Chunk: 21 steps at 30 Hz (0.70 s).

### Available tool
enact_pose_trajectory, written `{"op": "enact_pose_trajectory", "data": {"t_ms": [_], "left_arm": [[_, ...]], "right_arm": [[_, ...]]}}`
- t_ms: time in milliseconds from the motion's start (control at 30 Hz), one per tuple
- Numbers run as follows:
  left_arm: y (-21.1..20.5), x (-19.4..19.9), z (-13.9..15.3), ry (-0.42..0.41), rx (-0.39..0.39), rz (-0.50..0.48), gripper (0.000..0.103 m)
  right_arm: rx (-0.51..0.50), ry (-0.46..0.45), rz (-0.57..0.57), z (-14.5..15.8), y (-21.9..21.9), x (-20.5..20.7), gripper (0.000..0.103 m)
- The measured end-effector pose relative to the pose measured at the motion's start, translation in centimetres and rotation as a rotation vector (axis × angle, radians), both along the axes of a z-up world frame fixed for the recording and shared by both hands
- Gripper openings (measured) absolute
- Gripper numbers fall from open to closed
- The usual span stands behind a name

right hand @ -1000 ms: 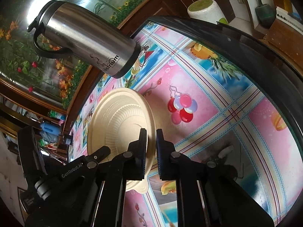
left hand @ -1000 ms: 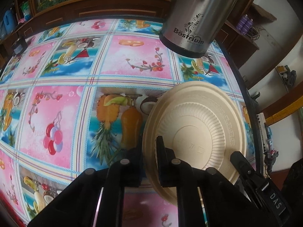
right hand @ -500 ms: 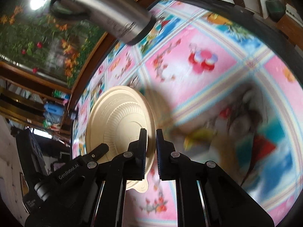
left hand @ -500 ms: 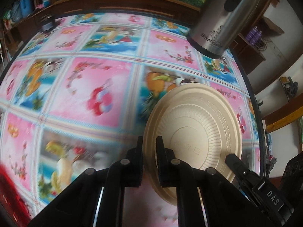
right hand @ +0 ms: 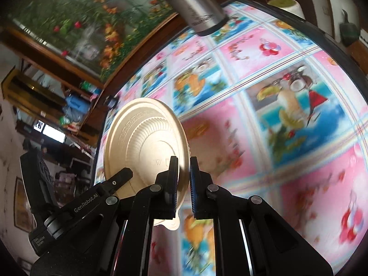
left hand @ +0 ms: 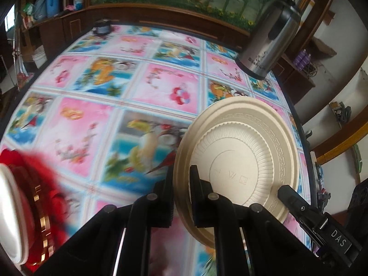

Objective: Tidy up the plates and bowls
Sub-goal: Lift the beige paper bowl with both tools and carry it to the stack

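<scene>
A beige ribbed plate (left hand: pixel 243 156) hangs tilted above the patterned tablecloth (left hand: pixel 119 80), held at opposite edges. My left gripper (left hand: pixel 181 172) is shut on its near-left rim. My right gripper (right hand: pixel 184 161) is shut on the other edge of the same plate (right hand: pixel 142 142). In the left wrist view the right gripper's tip (left hand: pixel 285 189) touches the plate's lower right rim. In the right wrist view the left gripper (right hand: pixel 125 174) shows at the plate's lower left. A blurred red and white round dish (left hand: pixel 16 207) sits at the far left edge of the left wrist view.
A steel vacuum flask (left hand: pixel 269 43) stands at the far right of the table, also at the top of the right wrist view as the flask (right hand: pixel 197 9). A small dark jar (left hand: pixel 102 26) sits at the far table edge. Wooden cabinets lie beyond.
Both grippers have carried the plate leftwards across the table, away from the flask, which now looks smaller. The red and white dish has come into view at the left.
</scene>
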<state>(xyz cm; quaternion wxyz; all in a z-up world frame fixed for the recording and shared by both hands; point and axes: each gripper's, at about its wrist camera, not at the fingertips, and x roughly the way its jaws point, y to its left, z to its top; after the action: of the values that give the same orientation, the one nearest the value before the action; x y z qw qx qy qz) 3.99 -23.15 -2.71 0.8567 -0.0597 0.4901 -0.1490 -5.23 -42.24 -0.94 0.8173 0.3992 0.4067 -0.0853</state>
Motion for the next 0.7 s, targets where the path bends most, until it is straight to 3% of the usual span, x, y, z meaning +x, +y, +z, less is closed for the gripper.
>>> {"op": "enact_pose_trajectory", "data": {"t_ms": [433,700], "left_arm": [[10.7,-5.7,5.2,-0.124,-0.036,0.090,0.010],[18.1,-8.5,7.2,-0.182,-0.008,0.184,0.010]], "right_arm": [[-0.014,-0.077,0.154,3.8,9.8,0.1,0.009],[-0.002,-0.109,0.276,5.4,17.6,2.0,0.009]]}}
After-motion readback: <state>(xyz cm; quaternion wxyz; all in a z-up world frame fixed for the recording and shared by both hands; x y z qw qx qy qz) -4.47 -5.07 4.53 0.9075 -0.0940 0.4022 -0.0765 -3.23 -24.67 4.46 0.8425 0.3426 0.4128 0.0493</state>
